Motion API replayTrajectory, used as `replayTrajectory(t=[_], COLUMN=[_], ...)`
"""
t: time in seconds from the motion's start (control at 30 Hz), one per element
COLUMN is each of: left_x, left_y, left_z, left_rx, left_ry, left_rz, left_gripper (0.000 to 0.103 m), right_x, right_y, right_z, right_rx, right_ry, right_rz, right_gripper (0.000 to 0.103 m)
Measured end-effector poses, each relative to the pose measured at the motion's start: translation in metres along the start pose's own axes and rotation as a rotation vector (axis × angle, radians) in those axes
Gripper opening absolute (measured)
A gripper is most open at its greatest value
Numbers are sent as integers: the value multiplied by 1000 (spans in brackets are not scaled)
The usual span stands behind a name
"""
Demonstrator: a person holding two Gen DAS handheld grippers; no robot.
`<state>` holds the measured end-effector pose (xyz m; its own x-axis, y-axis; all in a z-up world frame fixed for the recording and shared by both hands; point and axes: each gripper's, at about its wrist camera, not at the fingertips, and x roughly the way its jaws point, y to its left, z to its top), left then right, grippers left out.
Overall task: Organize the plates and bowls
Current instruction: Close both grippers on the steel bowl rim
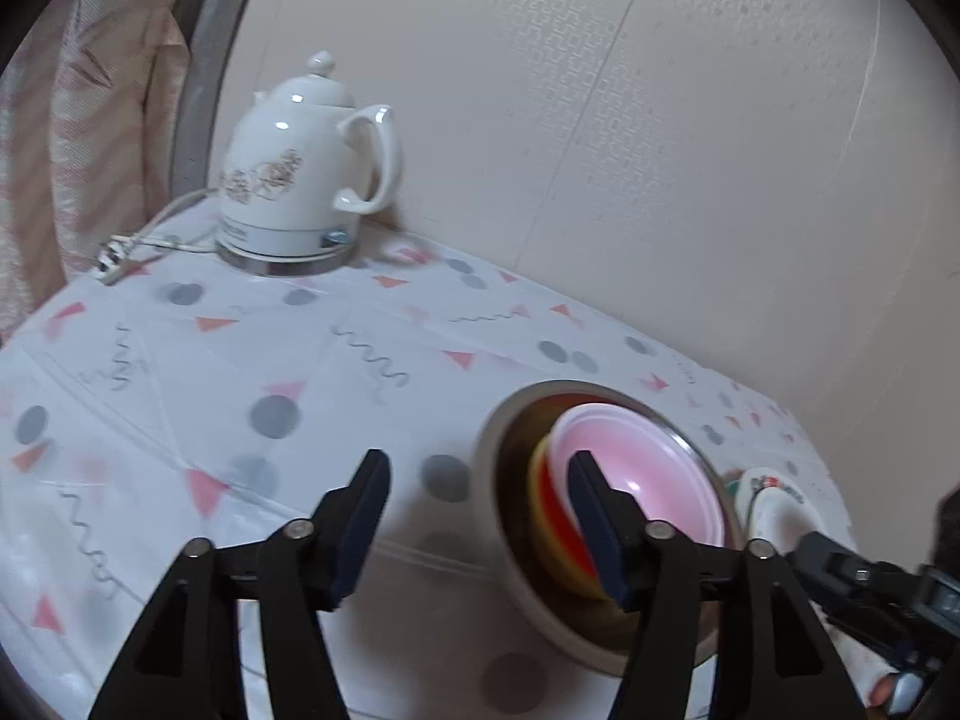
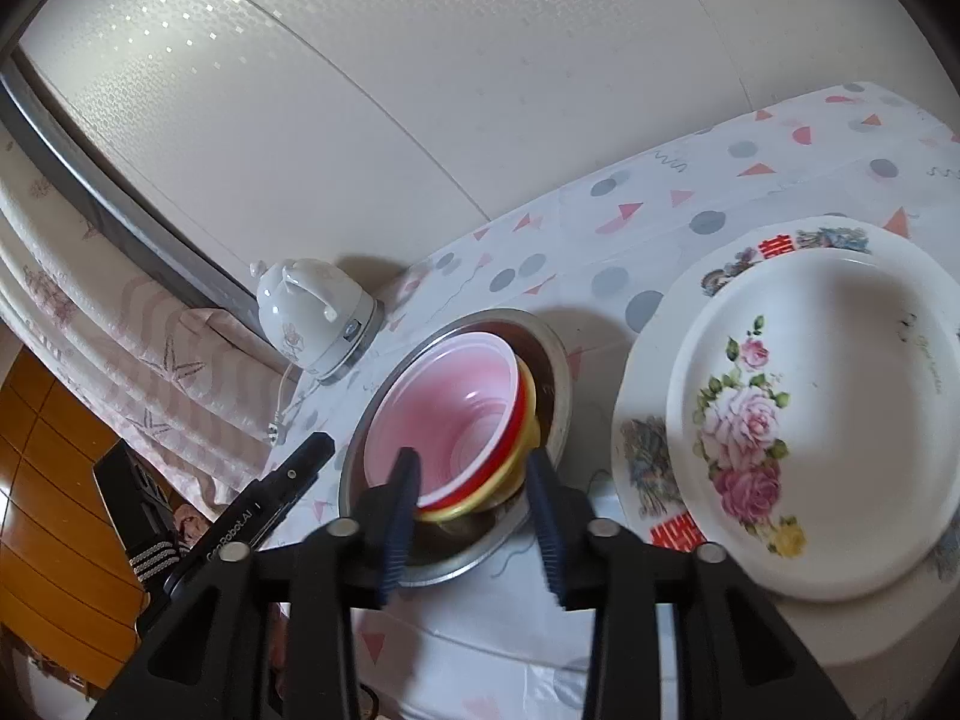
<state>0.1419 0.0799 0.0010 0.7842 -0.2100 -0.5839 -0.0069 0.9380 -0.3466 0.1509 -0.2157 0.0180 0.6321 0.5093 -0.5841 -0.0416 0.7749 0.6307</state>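
Observation:
A steel bowl (image 2: 552,360) (image 1: 510,516) holds a tilted nest of a pink bowl (image 2: 456,414) (image 1: 648,474), a red bowl (image 2: 527,402) and a yellow bowl (image 2: 528,450). Right of it, a white plate with roses (image 2: 828,438) lies on a larger patterned plate (image 2: 648,456). My right gripper (image 2: 474,516) is open just before the steel bowl's near rim, holding nothing. My left gripper (image 1: 480,528) is open above the table, left of the bowls, empty; its right finger overlaps the pink bowl in view.
A white ceramic kettle (image 1: 300,174) with cord stands at the table's back corner by the wall. The patterned tablecloth (image 1: 240,372) covers the table. A curtain (image 2: 90,330) hangs beyond the table's left edge.

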Motion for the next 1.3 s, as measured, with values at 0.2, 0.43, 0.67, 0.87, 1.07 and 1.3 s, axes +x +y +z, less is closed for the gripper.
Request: replayTrajectory(t=[0.2, 0.43, 0.67, 0.87, 1.07, 1.3], left_x=[0, 5, 9, 13, 15, 20], left_y=[12, 15, 6, 6, 10, 19], left_z=[-1, -1, -4, -5, -5, -4], left_rx=[-23, -31, 24, 39, 36, -1], left_ry=[18, 50, 80, 99, 108, 129], left_rz=[22, 9, -13, -22, -26, -39], left_gripper=[71, 71, 49, 38, 38, 38], right_x=[-3, 11, 25, 39, 51, 63], right_y=[10, -3, -1, 3, 6, 8], right_z=[-9, -13, -15, -19, -20, -14], right_rx=[-35, 43, 38, 16, 2, -20], right_ry=[30, 114, 129, 148, 152, 154], right_rz=[-54, -85, -68, -64, -64, -68], right_gripper=[40, 41, 41, 31, 29, 29])
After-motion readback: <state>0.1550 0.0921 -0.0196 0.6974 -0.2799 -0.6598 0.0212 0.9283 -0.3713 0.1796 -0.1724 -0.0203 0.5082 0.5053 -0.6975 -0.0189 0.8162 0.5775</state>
